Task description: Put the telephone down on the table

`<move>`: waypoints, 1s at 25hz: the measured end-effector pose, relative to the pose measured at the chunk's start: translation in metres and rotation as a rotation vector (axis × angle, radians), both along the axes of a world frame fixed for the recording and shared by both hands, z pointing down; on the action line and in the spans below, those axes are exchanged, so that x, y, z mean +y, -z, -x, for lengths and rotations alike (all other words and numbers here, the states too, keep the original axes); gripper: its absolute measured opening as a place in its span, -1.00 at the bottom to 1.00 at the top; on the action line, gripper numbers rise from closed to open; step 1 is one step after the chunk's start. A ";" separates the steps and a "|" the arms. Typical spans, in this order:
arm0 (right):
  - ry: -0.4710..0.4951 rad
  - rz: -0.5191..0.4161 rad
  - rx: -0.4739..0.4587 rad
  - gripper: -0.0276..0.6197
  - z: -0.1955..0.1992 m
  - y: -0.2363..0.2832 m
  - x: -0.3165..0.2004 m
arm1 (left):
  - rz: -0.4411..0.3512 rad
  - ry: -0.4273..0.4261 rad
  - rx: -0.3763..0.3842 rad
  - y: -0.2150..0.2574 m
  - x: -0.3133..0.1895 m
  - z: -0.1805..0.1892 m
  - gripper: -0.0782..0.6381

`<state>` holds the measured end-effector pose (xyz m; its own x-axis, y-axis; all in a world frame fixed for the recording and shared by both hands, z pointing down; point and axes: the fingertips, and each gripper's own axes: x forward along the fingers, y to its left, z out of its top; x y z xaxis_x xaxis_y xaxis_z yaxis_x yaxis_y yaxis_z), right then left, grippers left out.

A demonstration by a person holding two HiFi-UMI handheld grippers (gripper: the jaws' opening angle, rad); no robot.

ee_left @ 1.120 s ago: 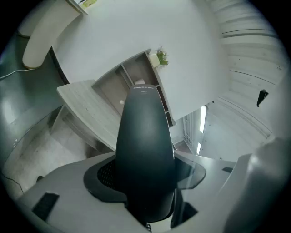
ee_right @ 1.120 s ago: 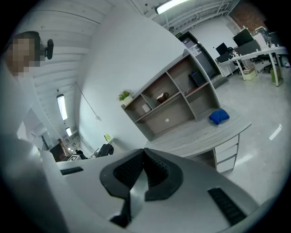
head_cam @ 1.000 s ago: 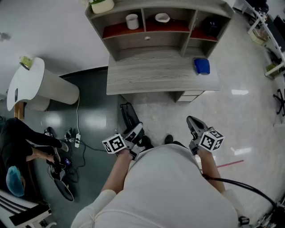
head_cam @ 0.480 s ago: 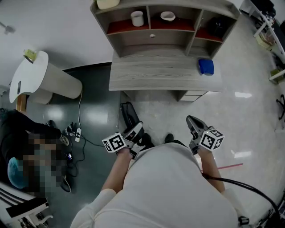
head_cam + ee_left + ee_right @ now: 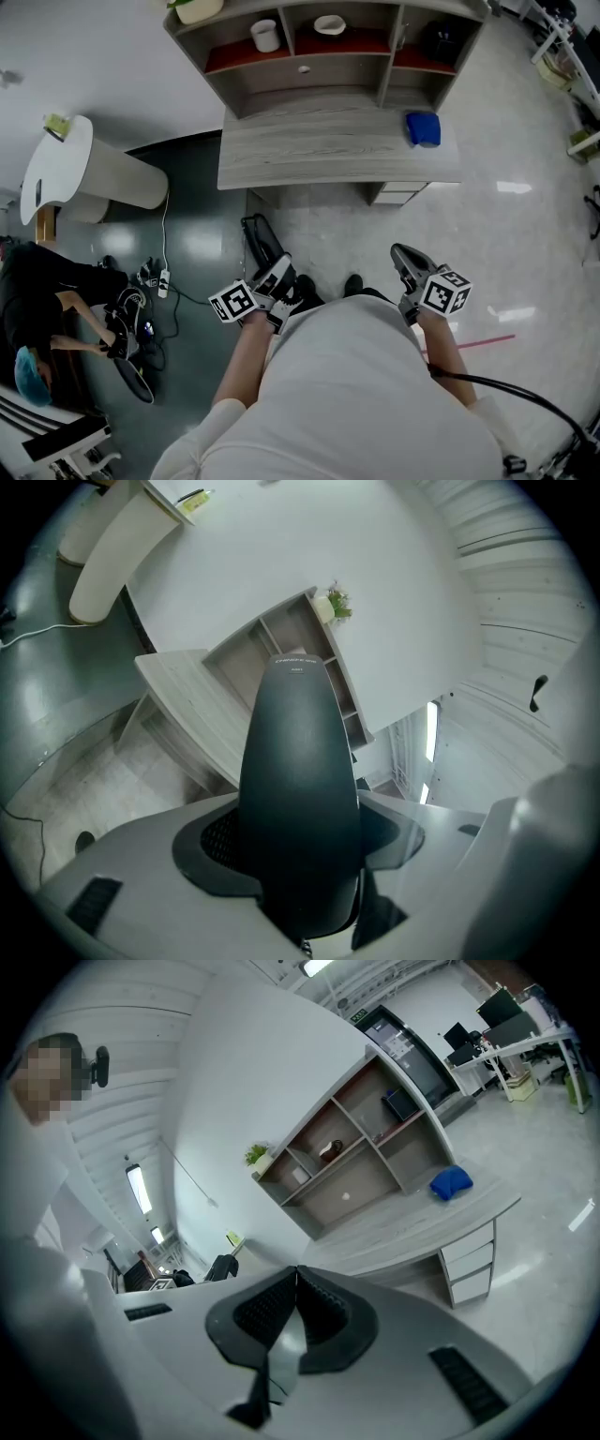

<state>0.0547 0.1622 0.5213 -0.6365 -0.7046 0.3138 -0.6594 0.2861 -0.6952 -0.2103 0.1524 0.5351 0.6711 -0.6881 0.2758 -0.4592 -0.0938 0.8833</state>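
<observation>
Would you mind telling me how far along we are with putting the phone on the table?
Done: nothing yet. In hand: the left gripper grips the phone, well short of the table. The right gripper is shut, empty. Left: step up, lay the phone on the table, release.

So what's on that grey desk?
On the desk, a blue object lies near the right end; a shelf unit stands along its back, holding a white cup and a bowl. The right compartment's contents are unclear.

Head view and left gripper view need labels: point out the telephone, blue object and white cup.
telephone (image 5: 298, 780), left gripper view, middle of its body
blue object (image 5: 423, 128), head view, its top
white cup (image 5: 265, 36), head view, its side
</observation>
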 end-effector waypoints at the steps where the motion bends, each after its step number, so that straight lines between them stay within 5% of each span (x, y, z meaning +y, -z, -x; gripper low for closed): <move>1: -0.001 0.005 0.001 -0.86 -0.007 -0.002 0.001 | -0.001 0.005 0.000 0.000 0.000 -0.004 0.04; 10: 0.028 0.035 0.019 -0.86 -0.047 -0.019 0.009 | 0.003 0.038 -0.003 -0.003 0.007 -0.031 0.04; 25: -0.059 0.047 -0.010 -0.86 -0.050 -0.028 -0.025 | 0.035 -0.030 -0.052 -0.016 -0.041 -0.038 0.04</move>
<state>0.1047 0.1375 0.5490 -0.5976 -0.7255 0.3413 -0.6672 0.2140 -0.7135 -0.1719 0.1112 0.5508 0.6755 -0.6569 0.3349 -0.5023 -0.0775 0.8612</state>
